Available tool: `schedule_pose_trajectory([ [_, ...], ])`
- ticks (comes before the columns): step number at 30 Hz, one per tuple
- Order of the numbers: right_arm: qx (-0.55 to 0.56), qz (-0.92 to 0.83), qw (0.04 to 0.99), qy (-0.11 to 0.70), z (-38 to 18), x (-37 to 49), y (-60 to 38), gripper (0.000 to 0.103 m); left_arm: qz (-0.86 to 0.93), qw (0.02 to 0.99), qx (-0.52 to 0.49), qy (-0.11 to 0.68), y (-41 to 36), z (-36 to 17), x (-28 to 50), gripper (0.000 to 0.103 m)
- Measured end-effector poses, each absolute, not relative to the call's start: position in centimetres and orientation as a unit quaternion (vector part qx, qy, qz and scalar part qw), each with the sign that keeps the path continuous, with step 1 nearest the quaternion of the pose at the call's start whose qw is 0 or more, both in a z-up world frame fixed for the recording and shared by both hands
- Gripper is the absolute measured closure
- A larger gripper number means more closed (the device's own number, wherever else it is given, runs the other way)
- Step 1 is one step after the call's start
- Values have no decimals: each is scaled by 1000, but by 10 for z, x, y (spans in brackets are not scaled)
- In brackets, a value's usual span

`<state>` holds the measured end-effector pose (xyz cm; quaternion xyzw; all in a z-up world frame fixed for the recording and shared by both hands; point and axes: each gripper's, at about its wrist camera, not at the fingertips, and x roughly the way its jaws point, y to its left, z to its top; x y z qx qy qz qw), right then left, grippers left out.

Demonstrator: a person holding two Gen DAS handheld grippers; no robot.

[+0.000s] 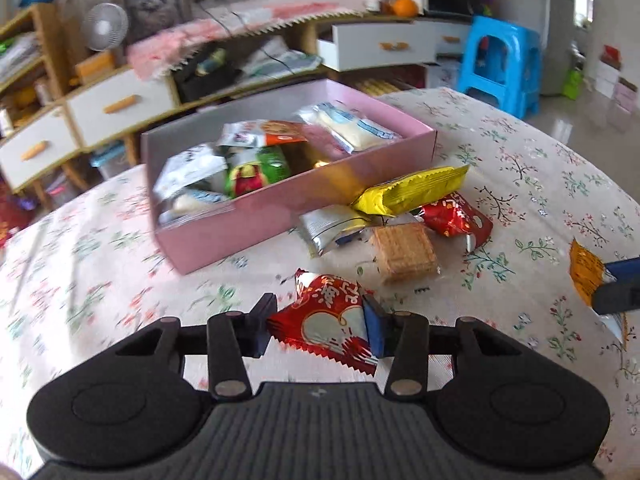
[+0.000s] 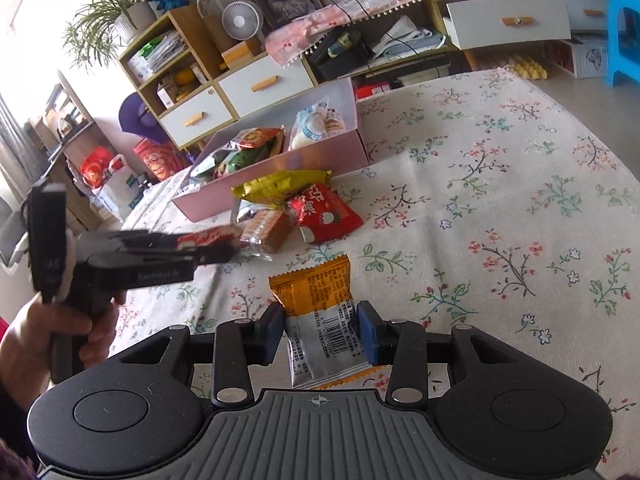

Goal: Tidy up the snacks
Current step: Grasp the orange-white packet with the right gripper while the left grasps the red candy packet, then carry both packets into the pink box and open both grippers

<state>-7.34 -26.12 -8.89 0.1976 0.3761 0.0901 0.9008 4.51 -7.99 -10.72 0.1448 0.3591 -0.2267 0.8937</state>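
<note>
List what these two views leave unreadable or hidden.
- Left wrist view: orange packet cut off by the right edge and covered by the right tongs.
- Right wrist view: red packet in the left tongs is motion-blurred.
- Both views: pink box contents overlap; the lower packets are hidden.

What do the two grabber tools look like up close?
Both are black plastic. The right tool has blue pads on its fingers, silver rivets on the arms, round discs either side, and a ribbed grey middle with a small crosshair mark. The left tool matches; from the side it has a pistol-style handle.
</note>
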Motion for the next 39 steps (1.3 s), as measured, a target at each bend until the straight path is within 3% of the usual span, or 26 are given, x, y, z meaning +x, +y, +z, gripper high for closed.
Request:
schedule_pose_trajectory([
  [5, 213, 94, 897, 376, -87, -74, -261, 64, -200, 909, 74, 358, -59, -93, 26, 63],
  [6, 216, 96, 896, 376, -87, -75, -260, 64, -197, 910, 56, 360, -53, -91, 24, 67],
  [7, 219, 97, 896, 375, -86, -75, -259, 64, -193, 910, 40, 363, -49, -90, 22, 84],
  [11, 229, 105, 894, 370, -81, -74, -256, 64, -190, 906, 24, 377, -44, -92, 18, 84],
  [16, 222, 100, 895, 374, -80, -76, -252, 64, -185, 901, 52, 389, -45, -101, 11, 54],
  [23, 229, 99, 891, 379, -85, -74, -252, 64, -168, 897, 88, 399, -52, -115, 7, 48],
  [25, 230, 100, 891, 379, -86, -74, -252, 64, -159, 900, 76, 399, -50, -115, 10, 64],
  [28, 232, 101, 891, 377, -86, -73, -252, 64, -149, 902, 70, 398, -50, -113, 12, 71],
  [39, 243, 107, 892, 367, -84, -68, -254, 64, -144, 912, 27, 384, -45, -97, 12, 73],
])
